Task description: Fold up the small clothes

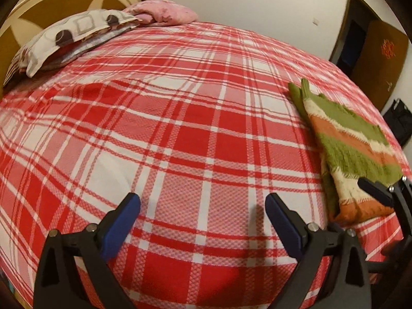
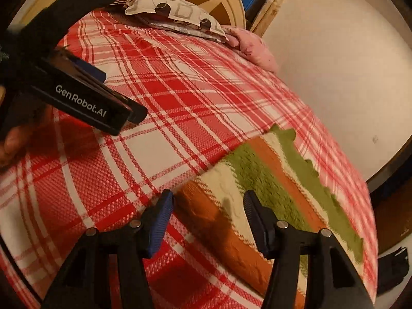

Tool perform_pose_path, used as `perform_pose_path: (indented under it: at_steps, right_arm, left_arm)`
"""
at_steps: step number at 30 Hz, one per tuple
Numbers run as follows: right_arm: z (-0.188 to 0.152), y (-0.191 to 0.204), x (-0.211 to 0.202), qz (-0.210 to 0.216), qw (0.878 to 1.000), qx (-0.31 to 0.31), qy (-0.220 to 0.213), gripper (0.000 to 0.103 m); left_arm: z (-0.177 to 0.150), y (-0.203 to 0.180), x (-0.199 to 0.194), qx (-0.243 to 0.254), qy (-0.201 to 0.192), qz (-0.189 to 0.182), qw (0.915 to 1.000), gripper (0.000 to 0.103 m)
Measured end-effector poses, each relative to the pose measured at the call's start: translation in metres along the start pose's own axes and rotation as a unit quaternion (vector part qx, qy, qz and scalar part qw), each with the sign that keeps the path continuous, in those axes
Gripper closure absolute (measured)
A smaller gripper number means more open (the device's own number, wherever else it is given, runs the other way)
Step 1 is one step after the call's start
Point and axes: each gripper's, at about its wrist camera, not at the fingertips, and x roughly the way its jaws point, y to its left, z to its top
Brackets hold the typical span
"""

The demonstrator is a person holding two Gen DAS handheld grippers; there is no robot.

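A folded green, orange and cream striped cloth (image 1: pixel 352 152) lies on the red plaid bedspread (image 1: pixel 180 118) at the right. It also shows in the right wrist view (image 2: pixel 270 188). My left gripper (image 1: pixel 203 203) is open and empty over bare bedspread, left of the cloth. My right gripper (image 2: pixel 208 200) is open, its jaws astride the cloth's near orange corner, just above it. Its black fingers (image 1: pixel 378 193) show at the cloth's near edge in the left wrist view. The left gripper's body (image 2: pixel 90 103) shows at the left of the right wrist view.
A patterned pillow (image 1: pixel 69 38) and a pink pillow (image 1: pixel 164 13) lie at the head of the bed by a round headboard (image 1: pixel 51 2). A white wall (image 2: pixel 334 77) runs along the bed's far side. A dark doorway (image 1: pixel 358 33) is at the back right.
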Motion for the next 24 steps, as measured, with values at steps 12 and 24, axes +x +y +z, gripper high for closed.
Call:
perform_pose_path:
  at_steps: [12, 24]
  right_arm:
    - [-0.012, -0.028, 0.002, 0.024, 0.995, 0.094, -0.010, 0.083]
    - [-0.016, -0.029, 0.010, 0.039, 0.993, 0.108, -0.004, 0.083]
  left_arm:
    - [0.035, -0.014, 0.023, 0.023, 0.025, -0.041, 0.9986, 0.002]
    - [0.107, -0.056, 0.069, 0.011, 0.037, -0.189, 0.9811, 0.004]
